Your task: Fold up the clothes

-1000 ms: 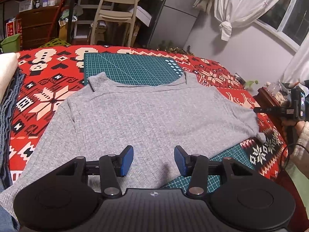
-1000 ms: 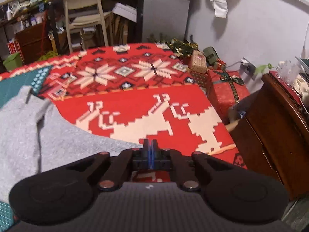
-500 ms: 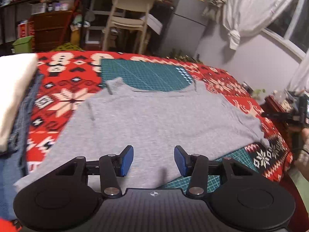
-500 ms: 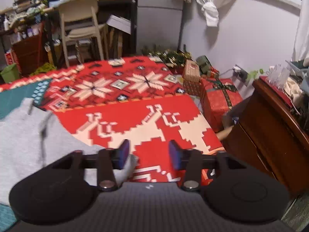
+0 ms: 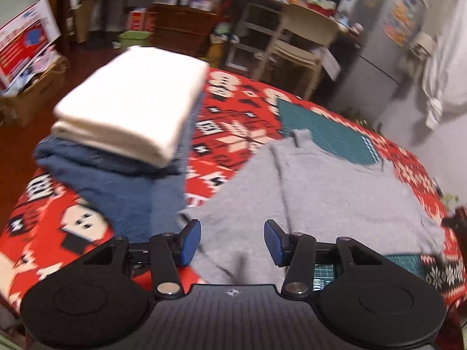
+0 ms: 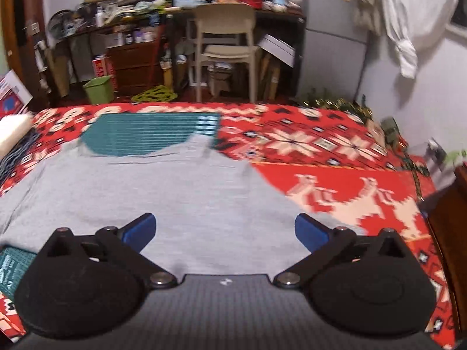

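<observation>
A grey sweater [image 5: 344, 201] is lying spread flat on the red patterned blanket [image 5: 230, 134], its neckline overlapping a green cutting mat [image 6: 151, 137] at 12 o'clock. The left gripper [image 5: 232, 243] is hovering over the sweater's left sleeve, its blue fingers [image 5: 191, 242] standing partly apart and holding nothing. The right gripper [image 6: 225, 232] is hanging above the sweater's right side, its fingers [image 6: 140, 229] spread wide and gripping nothing. At 10 o'clock in the left wrist view, a folded white garment [image 5: 131, 102] is sitting on top of a folded blue garment [image 5: 122, 186]. A beige chair [image 6: 224, 38] is standing beyond the bed
</observation>
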Action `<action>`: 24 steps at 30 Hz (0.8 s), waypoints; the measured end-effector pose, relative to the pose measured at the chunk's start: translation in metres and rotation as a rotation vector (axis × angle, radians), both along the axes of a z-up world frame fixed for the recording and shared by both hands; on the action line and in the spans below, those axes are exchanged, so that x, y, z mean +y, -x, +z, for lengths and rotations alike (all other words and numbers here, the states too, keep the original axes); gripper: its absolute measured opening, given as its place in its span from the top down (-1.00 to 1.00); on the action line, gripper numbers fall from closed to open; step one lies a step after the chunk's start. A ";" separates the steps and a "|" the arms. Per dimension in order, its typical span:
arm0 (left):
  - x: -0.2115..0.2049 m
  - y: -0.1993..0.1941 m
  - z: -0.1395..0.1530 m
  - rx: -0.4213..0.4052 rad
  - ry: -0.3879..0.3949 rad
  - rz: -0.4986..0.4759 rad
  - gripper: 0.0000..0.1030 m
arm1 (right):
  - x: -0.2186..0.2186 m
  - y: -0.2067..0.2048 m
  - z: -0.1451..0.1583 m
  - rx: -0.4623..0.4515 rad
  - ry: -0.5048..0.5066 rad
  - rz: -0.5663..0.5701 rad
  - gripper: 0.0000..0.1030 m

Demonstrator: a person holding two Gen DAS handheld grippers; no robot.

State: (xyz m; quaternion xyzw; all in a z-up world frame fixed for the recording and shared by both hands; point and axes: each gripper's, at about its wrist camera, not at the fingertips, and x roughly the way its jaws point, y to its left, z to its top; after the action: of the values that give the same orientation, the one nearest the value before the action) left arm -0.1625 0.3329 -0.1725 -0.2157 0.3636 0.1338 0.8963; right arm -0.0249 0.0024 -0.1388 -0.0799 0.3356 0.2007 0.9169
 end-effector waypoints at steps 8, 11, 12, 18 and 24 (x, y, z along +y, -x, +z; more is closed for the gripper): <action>0.015 0.006 0.004 -0.061 0.030 0.060 0.53 | 0.061 0.028 -0.013 0.037 0.008 0.128 -0.99; 0.019 -0.003 -0.002 -0.029 0.037 0.077 0.54 | 0.077 0.037 -0.015 0.022 0.030 0.150 -0.99; 0.018 -0.006 -0.003 -0.018 0.026 0.076 0.54 | 0.080 0.039 -0.015 0.024 0.029 0.155 -0.99; 0.011 -0.015 -0.015 0.046 -0.054 0.047 0.97 | 0.094 0.044 -0.020 0.055 0.015 0.181 -0.99; 0.010 -0.002 -0.004 0.016 -0.132 0.069 0.97 | 0.105 0.044 -0.022 0.068 0.017 0.199 -0.99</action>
State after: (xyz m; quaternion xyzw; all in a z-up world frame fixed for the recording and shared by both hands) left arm -0.1605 0.3431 -0.1767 -0.1676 0.3533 0.1900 0.9005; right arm -0.0690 0.1071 -0.1612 -0.1137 0.3587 0.2908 0.8797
